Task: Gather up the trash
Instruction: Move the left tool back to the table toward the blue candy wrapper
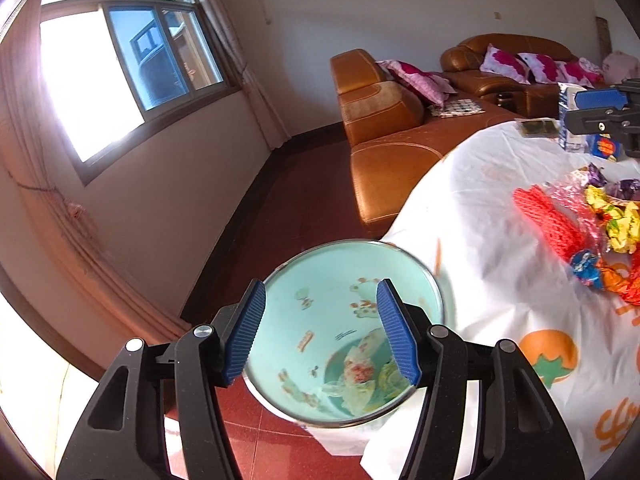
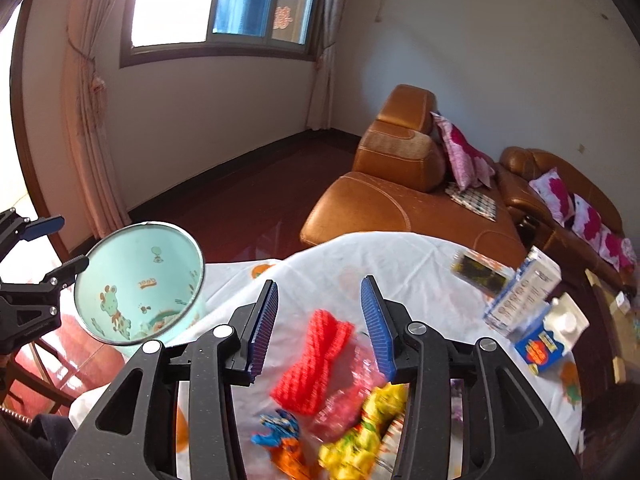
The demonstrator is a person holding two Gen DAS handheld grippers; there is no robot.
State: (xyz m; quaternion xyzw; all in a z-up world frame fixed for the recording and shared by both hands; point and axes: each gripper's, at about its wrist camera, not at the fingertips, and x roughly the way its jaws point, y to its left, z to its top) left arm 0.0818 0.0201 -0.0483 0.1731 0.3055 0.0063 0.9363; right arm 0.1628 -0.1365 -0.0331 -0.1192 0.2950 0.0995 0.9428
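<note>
My left gripper [image 1: 322,292] stands open, with nothing between its blue pads, over a light-blue cartoon-print trash bin [image 1: 288,320] beside the table. Crumpled wrappers [image 1: 360,376] lie at the bin's bottom. In the right wrist view my right gripper [image 2: 320,284] is open and hangs over a trash pile on the white tablecloth [image 2: 320,256]: a red foam net [image 2: 316,364], yellow wrappers [image 2: 360,440] and a blue wrapper [image 2: 276,428]. Nothing sits between its pads. The same bin [image 2: 140,280] appears at the left, with the left gripper [image 2: 60,246] beside it.
Two cartons [image 2: 524,292] [image 2: 548,340] and a dark packet [image 2: 480,268] stand at the table's far right. A brown leather sofa [image 2: 384,200] with pink cushions runs behind the table. Red floor tiles [image 1: 280,440] lie under the bin. A curtained window [image 1: 120,80] is on the left wall.
</note>
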